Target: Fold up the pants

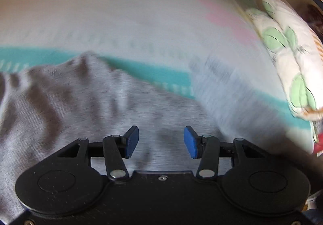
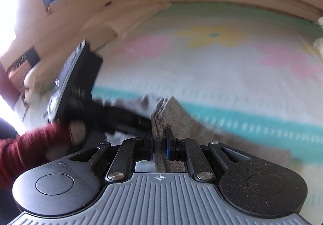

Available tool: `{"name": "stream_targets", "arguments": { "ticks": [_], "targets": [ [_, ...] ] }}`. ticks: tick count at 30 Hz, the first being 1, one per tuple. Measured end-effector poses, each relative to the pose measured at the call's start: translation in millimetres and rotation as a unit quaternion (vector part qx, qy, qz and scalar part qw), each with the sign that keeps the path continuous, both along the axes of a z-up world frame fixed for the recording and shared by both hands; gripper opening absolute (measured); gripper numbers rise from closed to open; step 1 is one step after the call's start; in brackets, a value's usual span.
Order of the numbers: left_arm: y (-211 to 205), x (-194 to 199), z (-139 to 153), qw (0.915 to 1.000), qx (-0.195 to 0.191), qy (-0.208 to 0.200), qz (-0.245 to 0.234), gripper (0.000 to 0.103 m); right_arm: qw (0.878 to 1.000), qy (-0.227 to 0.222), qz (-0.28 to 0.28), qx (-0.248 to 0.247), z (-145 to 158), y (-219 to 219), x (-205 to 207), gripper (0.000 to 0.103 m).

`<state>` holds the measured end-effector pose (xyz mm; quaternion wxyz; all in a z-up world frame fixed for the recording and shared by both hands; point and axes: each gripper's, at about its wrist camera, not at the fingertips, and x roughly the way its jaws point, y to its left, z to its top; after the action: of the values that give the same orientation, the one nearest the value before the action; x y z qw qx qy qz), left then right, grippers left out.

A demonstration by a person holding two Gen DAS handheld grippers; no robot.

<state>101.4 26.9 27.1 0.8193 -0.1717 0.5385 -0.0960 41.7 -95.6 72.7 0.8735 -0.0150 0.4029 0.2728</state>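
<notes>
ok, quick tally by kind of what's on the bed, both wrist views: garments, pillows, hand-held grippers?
Grey knit pants: 1
White pillow with green leaf print: 1
Hand-held grippers: 2, left hand-held gripper open over the pants, right hand-held gripper shut on a fold of them
Pastel flower-print bedsheet: 1
Total: 5

Motion blur smears the pants (image 1: 80,107) and the bedsheet (image 1: 141,22). The pants run off the left-wrist view's left edge. In the right-wrist view the left gripper (image 2: 141,122) is blurred, its jaws hidden behind cloth.
</notes>
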Motion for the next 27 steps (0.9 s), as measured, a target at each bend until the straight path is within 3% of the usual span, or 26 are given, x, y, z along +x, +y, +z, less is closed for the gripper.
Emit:
{"name": "stream_targets", "arguments": {
  "ticks": [5,8,12,15,20,25,27],
  "targets": [
    [24.9,-12.6,-13.1,0.9991,0.01,0.017,0.037,0.053,0.999,0.008,0.044,-0.023,-30.4,10.1,-11.8,0.015],
    [31.6,-22.3,-3.6,0.9975,0.047,-0.012,0.051,0.053,0.995,0.023,0.084,-0.042,-40.9,28.8,-19.9,0.021],
    [38.8,-33.2,17.0,0.9929,0.077,-0.057,0.07,0.053,0.995,0.031,0.093,0.004,-30.8,19.8,-18.1,0.021],
    [39.2,-38.3,28.0,0.9919,0.075,-0.078,0.067,0.054,0.998,0.039,0.053,0.023,-18.9,-0.8,-9.0,0.021],
    [23.0,-44.9,27.2,0.9948,0.064,-0.079,0.014,0.055,0.995,0.083,-0.056,-0.021,-30.6,-51.9,35.5,0.021],
    [-15.0,-65.2,11.9,0.9912,0.078,-0.062,-0.087,0.055,0.965,0.176,-0.188,-0.052,-68.7,-109.6,57.3,0.021],
    [-22.6,-75.1,1.0,0.988,0.095,-0.035,-0.116,0.055,0.955,0.194,-0.222,-0.027,-75.0,-128.0,54.2,0.014]
  ]
}}
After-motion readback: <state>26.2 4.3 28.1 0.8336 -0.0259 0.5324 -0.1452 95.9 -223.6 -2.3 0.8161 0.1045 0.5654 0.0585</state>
